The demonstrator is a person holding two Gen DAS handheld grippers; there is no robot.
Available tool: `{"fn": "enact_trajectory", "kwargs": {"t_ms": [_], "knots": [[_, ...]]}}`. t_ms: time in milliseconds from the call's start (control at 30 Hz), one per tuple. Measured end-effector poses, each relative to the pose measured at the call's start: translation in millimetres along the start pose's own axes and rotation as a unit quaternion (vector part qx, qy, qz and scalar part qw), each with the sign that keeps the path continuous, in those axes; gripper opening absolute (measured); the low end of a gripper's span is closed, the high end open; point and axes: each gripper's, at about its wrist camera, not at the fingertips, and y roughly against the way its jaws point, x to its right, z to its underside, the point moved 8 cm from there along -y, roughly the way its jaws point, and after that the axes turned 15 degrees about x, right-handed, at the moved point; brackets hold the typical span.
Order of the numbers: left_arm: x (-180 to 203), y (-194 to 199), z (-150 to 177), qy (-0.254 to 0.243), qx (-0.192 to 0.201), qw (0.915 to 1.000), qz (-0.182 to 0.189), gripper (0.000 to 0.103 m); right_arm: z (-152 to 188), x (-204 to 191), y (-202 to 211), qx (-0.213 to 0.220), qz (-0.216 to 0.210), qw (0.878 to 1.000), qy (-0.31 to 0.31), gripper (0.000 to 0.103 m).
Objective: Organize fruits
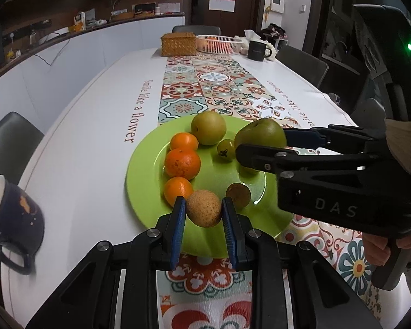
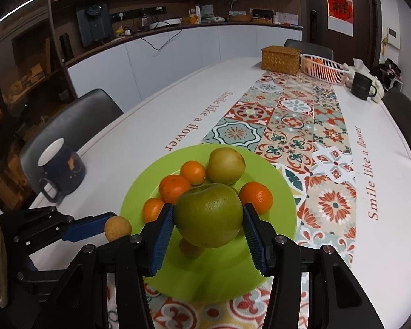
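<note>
Left tool (image 1: 204, 213) clenched on small brown fruit (image 1: 204, 211); right tool (image 2: 208, 220) grasping green pear (image 2: 208, 215) over green plate (image 2: 276, 181). Fruit beneath pear mostly hidden.

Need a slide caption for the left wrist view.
Left tool grips a small brown fruit above the green plate.

My left gripper (image 1: 204, 213) is black plastic with ribbed blue pads and silver screws. My right gripper (image 2: 208, 220) matches it, stamped "DAS" at the right of the frame, beside my cream knitted sleeve (image 1: 405, 148).
</note>
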Motion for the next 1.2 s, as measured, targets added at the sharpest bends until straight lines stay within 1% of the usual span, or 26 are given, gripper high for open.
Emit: {"fn": "enact_trajectory", "kwargs": {"t_ms": [267,300,400,467,500,533,600,700,767,800,1000,1200], "knots": [[0,-17,7,-0.001,-0.015,0.9999,0.008,0.027,9,8,-20,-0.012,0.000,1.000,-0.006,0.051],[-1,-18,7,-0.003,-0.015,0.9999,0.006,0.029,9,8,-22,-0.013,0.000,1.000,-0.007,0.051],[-4,-18,6,-0.003,-0.013,0.9999,-0.004,0.047,10,9,-26,-0.015,-0.002,1.000,-0.010,0.051],[-7,-12,4,-0.002,-0.008,0.9999,-0.013,0.047,10,8,-29,-0.016,-0.003,1.000,-0.009,0.051],[-10,-8,3,-0.001,-0.002,0.9998,-0.019,0.050,10,7,-29,-0.016,-0.005,1.000,-0.008,0.051],[-14,-5,2,-0.002,0.000,0.9995,-0.033,0.055,10,6,-30,-0.016,-0.006,1.000,-0.007,0.051],[-25,1,1,-0.001,0.006,0.9982,-0.059,0.055,11,3,-31,-0.017,-0.009,1.000,-0.004,0.051],[-39,4,-2,0.012,0.009,0.9971,-0.074,0.057,12,-2,-33,-0.020,-0.013,1.000,0.002,0.052],[-44,7,-3,0.017,0.011,0.9965,-0.081,0.057,10,-4,-28,-0.010,-0.011,1.000,0.007,0.060],[-46,8,-4,0.017,0.012,0.9963,-0.084,0.057,8,-4,-24,-0.003,-0.006,1.000,0.009,0.066],[-42,28,-8,0.013,0.030,0.9954,-0.089,0.061,8,-2,4,0.014,0.016,1.000,0.004,0.066],[-30,60,-17,0.004,0.056,0.9946,-0.087,0.063,12,-1,44,0.035,0.048,0.998,-0.007,0.066]]}}
